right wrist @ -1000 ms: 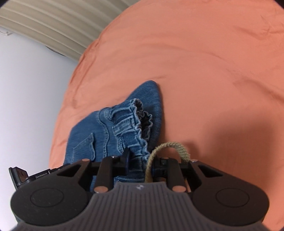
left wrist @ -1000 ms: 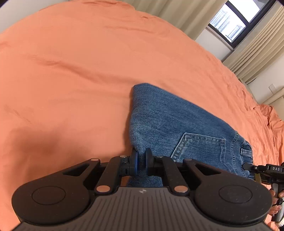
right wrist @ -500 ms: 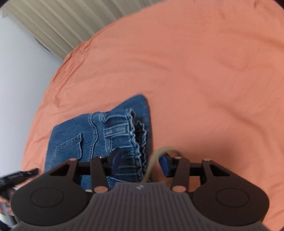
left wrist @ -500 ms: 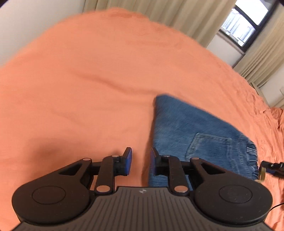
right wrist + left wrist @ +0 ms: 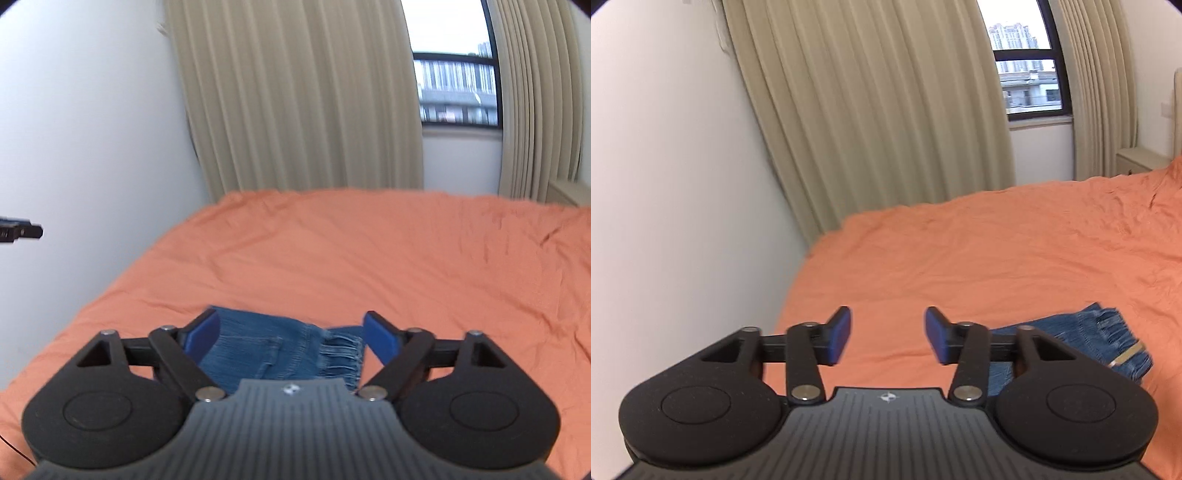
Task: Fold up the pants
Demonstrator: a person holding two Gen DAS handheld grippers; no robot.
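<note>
- Pants [image 5: 273, 350], blue denim, lie folded into a compact bundle on the orange bedspread [image 5: 369, 258], near the edge closest to me.
- From the right wrist view, the bundle shows a back pocket and a gathered, ruffled waistband facing up; its near part is hidden behind my own gripper body.
- My right gripper [image 5: 291, 332] has just been opening and now its jaws stand wide, hanging above the pants with the denim seen between the blue pads [image 5: 201, 330] but not touched by them.
- My left gripper [image 5: 888, 338] has just been opening as well; its jaws stand apart with only bare bedspread between them, nothing held.
- In the left wrist view the pants [image 5: 1082, 332] sit off to the right of my fingers, with the ruffled waistband end and a tan strip at its edge showing past the gripper.
- No containers in sight; the bedspread alone bears the pants.
- Beige curtains [image 5: 303, 96] hang behind the bed beside a dark-framed window [image 5: 1023, 62], with a plain white wall [image 5: 665, 166] on the left.
- A dark bit of the other tool pokes in at the left edge of the right wrist view.
</note>
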